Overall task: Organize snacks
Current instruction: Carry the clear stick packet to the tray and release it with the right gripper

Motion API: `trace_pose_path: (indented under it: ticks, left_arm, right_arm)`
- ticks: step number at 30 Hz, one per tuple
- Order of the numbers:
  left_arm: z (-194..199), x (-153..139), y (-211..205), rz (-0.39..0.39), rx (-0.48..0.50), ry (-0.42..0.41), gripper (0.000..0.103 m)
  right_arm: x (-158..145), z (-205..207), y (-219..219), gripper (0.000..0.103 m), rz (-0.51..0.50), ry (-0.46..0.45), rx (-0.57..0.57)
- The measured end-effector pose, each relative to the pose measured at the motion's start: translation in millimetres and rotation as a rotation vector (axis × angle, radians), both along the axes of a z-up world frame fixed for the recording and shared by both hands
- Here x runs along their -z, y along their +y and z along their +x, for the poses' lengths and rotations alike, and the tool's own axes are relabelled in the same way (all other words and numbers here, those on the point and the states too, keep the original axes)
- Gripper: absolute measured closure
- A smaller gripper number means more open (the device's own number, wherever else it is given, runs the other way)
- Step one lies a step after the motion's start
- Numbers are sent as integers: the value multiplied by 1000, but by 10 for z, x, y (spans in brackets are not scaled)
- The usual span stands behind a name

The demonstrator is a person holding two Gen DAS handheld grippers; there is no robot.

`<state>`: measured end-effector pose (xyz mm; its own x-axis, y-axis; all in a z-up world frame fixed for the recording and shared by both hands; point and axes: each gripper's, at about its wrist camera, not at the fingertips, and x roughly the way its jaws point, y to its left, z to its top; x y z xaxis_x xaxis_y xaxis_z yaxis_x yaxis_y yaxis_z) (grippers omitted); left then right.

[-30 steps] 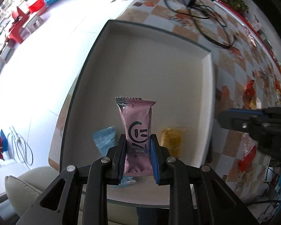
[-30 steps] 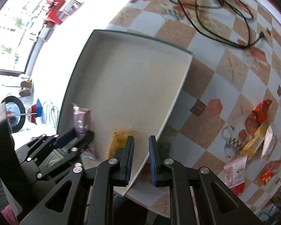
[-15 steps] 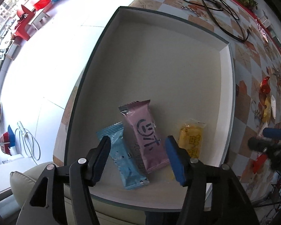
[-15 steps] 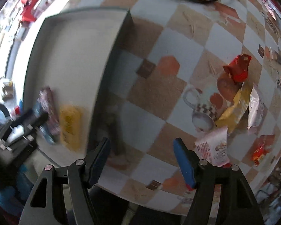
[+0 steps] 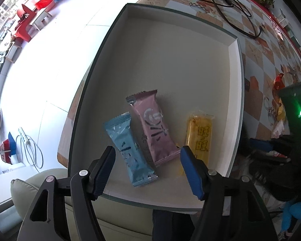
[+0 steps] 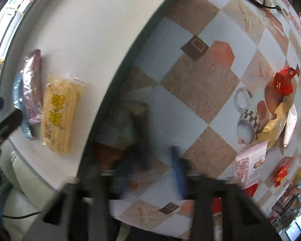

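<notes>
A white tray (image 5: 234, 84) holds three snack packets side by side near its front edge: blue (image 5: 130, 148), pink (image 5: 152, 126) and yellow (image 5: 199, 134). My left gripper (image 5: 148, 166) is open and empty, hovering just in front of the packets. My right gripper (image 6: 150, 170) is open and blurred, above the checkered tablecloth beside the tray's right wall (image 6: 130, 46). The right wrist view also shows the yellow packet (image 6: 58, 110) and the pink packet (image 6: 33, 84) in the tray. Loose snacks lie to the right: a red packet (image 6: 283, 82), a yellow one (image 6: 275, 124) and a white-and-red one (image 6: 250, 164).
A black cable (image 5: 230, 6) lies on the tablecloth beyond the tray. The right gripper's body (image 5: 291, 140) shows at the right of the left wrist view. A grey cushion (image 5: 30, 188) and white floor lie off the table's left edge.
My left gripper opened, let the pink packet go in the tray and pulled back. My right gripper opened and swung right, away from the tray toward the loose snacks.
</notes>
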<state>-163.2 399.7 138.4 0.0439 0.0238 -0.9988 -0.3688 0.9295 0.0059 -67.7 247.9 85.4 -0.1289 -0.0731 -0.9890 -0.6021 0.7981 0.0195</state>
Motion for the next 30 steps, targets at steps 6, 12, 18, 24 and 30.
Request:
trace_pose_path:
  ticks: [6,12,18,24,30]
  left_arm:
    - [-32,24,-29,-11,-5,-10,32]
    - [35,113,6,-17,-16,0,32]
    - [2,144,11,-19,-24,0,32]
    - [-124,154,46,-24,-43,2,29]
    - [-189,163,52,-26,-42,8,28]
  right_arm:
    - [-190,223,-308,87,75,22,129]
    - [-681,426,-434,87,208,-4,159]
    - [-971,393,26,87,307,24,105]
    - [-927,362,334,86,339,73,67]
    - [-804,278,393,31,326,82,147]
